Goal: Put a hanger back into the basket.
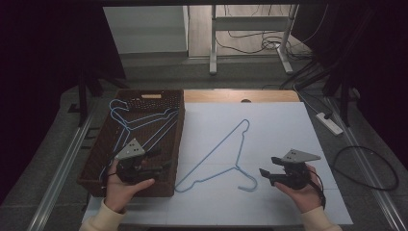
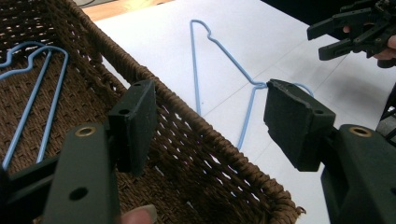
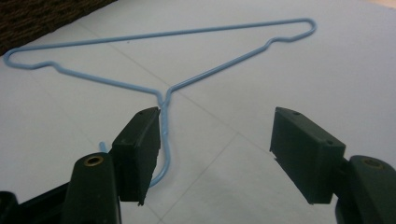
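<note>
White paper [image 1: 269,125] holds one blue hanger [image 1: 226,159], more hangers [image 1: 139,120] lie in your basket [image 1: 96,159], and both your grippers are spread wide, left [image 1: 166,166], right [image 1: 264,173].

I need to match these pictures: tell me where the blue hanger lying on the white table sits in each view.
High view: blue hanger at centre, hook toward the person.
Left gripper view: upper middle, beyond the wicker basket.
Right gripper view: across the top, hook by the left finger.
Shared landmark: the white table.
</note>
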`<move>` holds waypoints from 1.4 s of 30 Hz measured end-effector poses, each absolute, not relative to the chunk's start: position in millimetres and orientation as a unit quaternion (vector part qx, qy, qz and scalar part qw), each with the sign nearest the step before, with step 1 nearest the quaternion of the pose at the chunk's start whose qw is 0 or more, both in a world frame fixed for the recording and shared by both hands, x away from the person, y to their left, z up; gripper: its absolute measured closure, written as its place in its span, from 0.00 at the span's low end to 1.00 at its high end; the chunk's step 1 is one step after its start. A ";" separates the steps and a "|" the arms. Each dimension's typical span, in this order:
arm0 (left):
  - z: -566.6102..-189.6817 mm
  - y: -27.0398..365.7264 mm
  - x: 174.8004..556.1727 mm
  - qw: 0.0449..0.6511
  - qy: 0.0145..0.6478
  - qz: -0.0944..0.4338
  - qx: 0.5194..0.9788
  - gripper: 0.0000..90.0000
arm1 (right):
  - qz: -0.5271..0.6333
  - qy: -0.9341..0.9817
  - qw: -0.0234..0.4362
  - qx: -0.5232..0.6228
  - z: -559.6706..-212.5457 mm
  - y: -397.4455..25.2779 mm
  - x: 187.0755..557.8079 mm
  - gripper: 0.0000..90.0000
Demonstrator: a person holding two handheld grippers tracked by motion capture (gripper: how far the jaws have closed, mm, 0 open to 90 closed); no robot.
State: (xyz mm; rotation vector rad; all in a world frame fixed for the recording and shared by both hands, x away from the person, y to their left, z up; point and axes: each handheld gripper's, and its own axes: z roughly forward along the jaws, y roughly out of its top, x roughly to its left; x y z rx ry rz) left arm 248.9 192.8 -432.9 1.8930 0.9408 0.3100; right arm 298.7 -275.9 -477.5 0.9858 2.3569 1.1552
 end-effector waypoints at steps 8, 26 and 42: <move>-432.7 190.7 248.4 0.481 0.385 0.125 0.778 0.39 | 0.343 0.870 0.133 0.328 -473.7 -256.6 301.0 0.36; -432.7 187.5 247.3 0.480 0.381 0.123 0.780 0.39 | 0.284 0.892 0.105 0.337 -477.0 -243.6 311.4 0.36; -433.5 186.6 247.7 0.479 0.380 0.121 0.782 0.39 | 0.237 0.915 0.096 0.311 -478.2 -218.7 325.9 0.43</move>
